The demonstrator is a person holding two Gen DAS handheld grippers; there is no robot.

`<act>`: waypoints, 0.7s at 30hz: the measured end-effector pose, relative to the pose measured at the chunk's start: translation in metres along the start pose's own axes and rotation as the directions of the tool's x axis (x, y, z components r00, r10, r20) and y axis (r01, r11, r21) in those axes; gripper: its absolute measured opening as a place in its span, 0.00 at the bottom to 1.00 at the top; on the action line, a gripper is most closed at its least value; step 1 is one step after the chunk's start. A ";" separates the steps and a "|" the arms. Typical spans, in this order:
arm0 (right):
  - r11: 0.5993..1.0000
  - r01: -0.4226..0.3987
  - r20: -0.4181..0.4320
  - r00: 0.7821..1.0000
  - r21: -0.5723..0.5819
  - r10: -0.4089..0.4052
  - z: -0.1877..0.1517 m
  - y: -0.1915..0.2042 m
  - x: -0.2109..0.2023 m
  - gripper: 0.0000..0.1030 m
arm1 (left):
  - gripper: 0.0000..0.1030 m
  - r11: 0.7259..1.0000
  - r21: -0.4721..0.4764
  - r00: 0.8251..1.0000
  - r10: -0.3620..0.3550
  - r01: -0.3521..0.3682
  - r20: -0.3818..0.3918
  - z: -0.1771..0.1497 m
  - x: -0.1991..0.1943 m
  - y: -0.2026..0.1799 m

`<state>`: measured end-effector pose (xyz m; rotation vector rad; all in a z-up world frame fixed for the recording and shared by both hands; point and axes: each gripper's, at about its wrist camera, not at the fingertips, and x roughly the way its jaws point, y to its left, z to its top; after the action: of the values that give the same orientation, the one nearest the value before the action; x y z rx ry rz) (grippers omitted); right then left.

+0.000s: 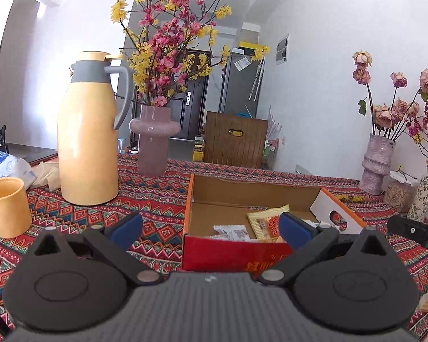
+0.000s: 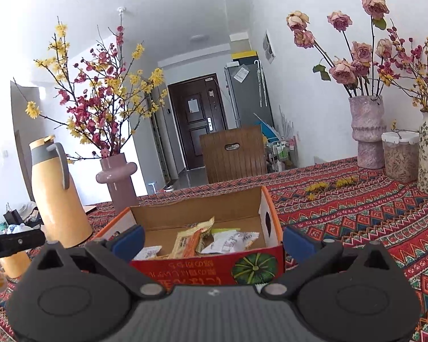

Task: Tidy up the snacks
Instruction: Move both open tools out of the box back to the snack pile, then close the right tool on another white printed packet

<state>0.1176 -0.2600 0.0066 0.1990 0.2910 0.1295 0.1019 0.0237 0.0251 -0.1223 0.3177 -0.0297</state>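
A desk under a red patterned woven cloth (image 2: pixel 356 216) carries an open orange-and-red cardboard box (image 2: pixel 202 265), with a tall yellow thermos jug (image 1: pixel 87 142) far left. Inside the box lie orange and white snack packets (image 2: pixel 191 240). The left claw (image 1: pixel 211 228) and right claw (image 2: pixel 212 240) gape wide, both empty, near the box's front.

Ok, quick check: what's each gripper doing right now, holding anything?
Left gripper: open, holding nothing, short of the cardboard box.
Right gripper: open, holding nothing, jaws spread at the box's near wall.
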 end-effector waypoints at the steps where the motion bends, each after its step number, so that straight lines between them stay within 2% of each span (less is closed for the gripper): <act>1: 1.000 0.007 -0.009 1.000 0.003 -0.007 -0.003 -0.003 -0.001 1.00 | 1.00 1.000 -0.001 1.000 0.006 -0.006 -0.007 -0.004 -0.001 0.002; 12: 0.997 0.070 -0.123 0.990 0.040 -0.065 -0.035 -0.028 -0.008 1.00 | 1.00 0.998 -0.012 0.994 0.060 -0.062 -0.092 -0.036 -0.013 0.030; 16: 0.998 0.050 -0.150 0.988 0.040 -0.043 -0.043 -0.029 -0.010 1.00 | 1.00 0.998 -0.008 0.993 0.058 -0.059 -0.101 -0.040 -0.017 0.032; 18: 0.999 0.041 -0.152 0.988 0.025 -0.037 -0.046 -0.026 -0.012 1.00 | 1.00 0.998 -0.008 0.993 0.055 -0.057 -0.103 -0.040 -0.018 0.031; 21: 0.997 0.067 -0.158 0.985 -0.032 -0.071 -0.049 -0.017 -0.011 1.00 | 1.00 0.999 -0.006 0.993 0.049 -0.050 -0.105 -0.041 -0.018 0.029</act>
<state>0.0941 -0.2699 -0.0397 0.1522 0.4541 0.0804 0.0720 0.0487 -0.0117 -0.1217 0.4257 0.0146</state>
